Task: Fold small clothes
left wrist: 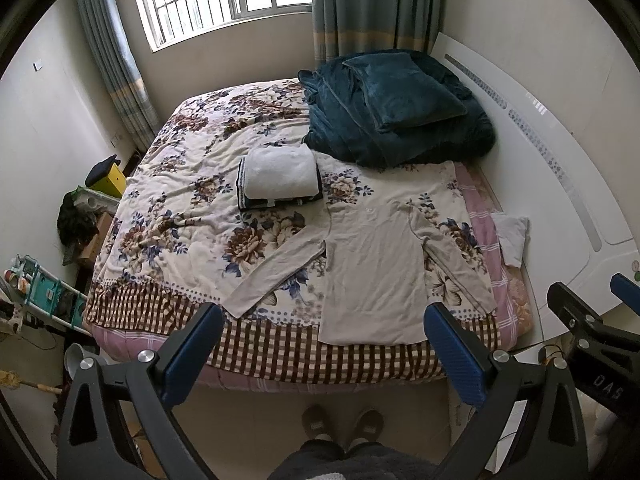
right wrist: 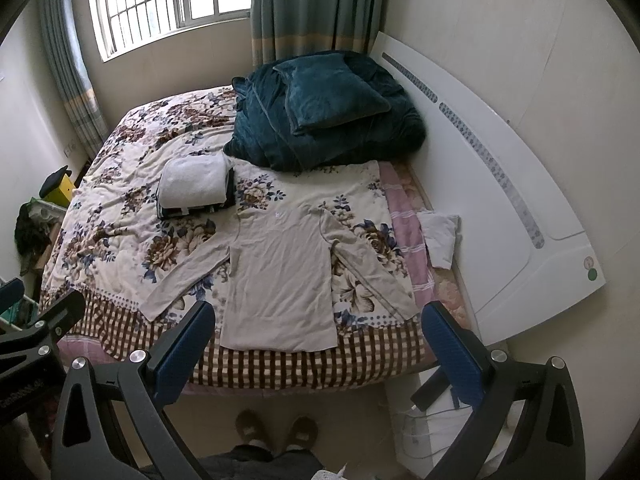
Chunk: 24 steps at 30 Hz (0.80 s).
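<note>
A beige long-sleeved shirt [left wrist: 372,276] lies flat on the floral bedspread [left wrist: 180,184] near the bed's front edge, sleeves spread to both sides. It also shows in the right wrist view [right wrist: 280,280]. A stack of folded clothes [left wrist: 280,178] with a white one on top sits behind it, also visible in the right wrist view [right wrist: 196,186]. My left gripper [left wrist: 324,320] is open and empty, held above the bed's front edge. My right gripper [right wrist: 320,318] is open and empty, also short of the shirt's hem. The right gripper also shows at the left wrist view's right edge [left wrist: 588,320].
A dark teal duvet and pillow [left wrist: 396,108] are piled at the back right. A white headboard [left wrist: 540,168] runs along the right side. A small white cloth [left wrist: 512,238] lies by it. Clutter and a shelf [left wrist: 44,292] stand left of the bed. Slippered feet [left wrist: 340,424] are below.
</note>
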Each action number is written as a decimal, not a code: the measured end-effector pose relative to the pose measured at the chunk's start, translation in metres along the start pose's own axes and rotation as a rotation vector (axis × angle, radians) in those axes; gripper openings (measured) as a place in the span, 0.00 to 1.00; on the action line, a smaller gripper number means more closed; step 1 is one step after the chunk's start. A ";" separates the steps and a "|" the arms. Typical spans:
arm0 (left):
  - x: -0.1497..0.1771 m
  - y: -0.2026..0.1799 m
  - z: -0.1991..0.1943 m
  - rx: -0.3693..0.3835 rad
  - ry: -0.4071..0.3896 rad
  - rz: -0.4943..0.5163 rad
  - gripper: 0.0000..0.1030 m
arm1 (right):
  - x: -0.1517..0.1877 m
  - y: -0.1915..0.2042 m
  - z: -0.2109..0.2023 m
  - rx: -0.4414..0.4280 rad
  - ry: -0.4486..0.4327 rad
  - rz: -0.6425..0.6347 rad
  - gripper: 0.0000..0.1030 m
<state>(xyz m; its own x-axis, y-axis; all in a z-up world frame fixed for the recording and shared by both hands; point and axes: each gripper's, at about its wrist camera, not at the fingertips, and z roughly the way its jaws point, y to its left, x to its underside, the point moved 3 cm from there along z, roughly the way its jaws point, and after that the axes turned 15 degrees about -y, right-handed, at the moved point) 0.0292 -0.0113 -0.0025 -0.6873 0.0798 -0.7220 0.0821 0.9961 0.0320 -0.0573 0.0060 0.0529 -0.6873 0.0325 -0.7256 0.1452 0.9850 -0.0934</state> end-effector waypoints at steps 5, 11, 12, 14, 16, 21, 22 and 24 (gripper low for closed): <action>0.002 0.002 -0.001 -0.002 -0.004 -0.002 1.00 | -0.003 -0.009 -0.004 -0.002 -0.005 0.003 1.00; -0.003 0.007 -0.006 0.001 -0.020 -0.003 1.00 | 0.001 -0.008 -0.006 -0.004 -0.011 0.003 1.00; -0.003 0.006 -0.006 0.002 -0.020 -0.001 1.00 | -0.001 -0.009 -0.006 -0.004 -0.011 0.003 1.00; -0.004 0.006 -0.006 -0.001 -0.023 0.001 1.00 | 0.000 -0.008 -0.007 -0.004 -0.012 0.005 1.00; -0.003 0.006 -0.008 -0.001 -0.024 -0.001 1.00 | 0.001 -0.007 -0.007 -0.005 -0.013 0.003 1.00; -0.003 0.007 -0.009 0.000 -0.027 0.000 1.00 | 0.001 -0.008 -0.011 -0.009 -0.012 -0.002 1.00; -0.003 0.007 -0.009 0.001 -0.027 0.001 1.00 | 0.000 -0.007 -0.012 -0.009 -0.012 -0.004 1.00; -0.003 0.006 -0.009 -0.002 -0.027 0.002 1.00 | 0.000 -0.007 -0.012 -0.009 -0.014 -0.003 1.00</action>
<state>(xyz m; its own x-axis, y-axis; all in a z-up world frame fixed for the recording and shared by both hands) 0.0254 -0.0048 0.0065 -0.6671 0.0803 -0.7406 0.0815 0.9961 0.0346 -0.0672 0.0009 0.0615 -0.6778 0.0277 -0.7348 0.1371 0.9865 -0.0892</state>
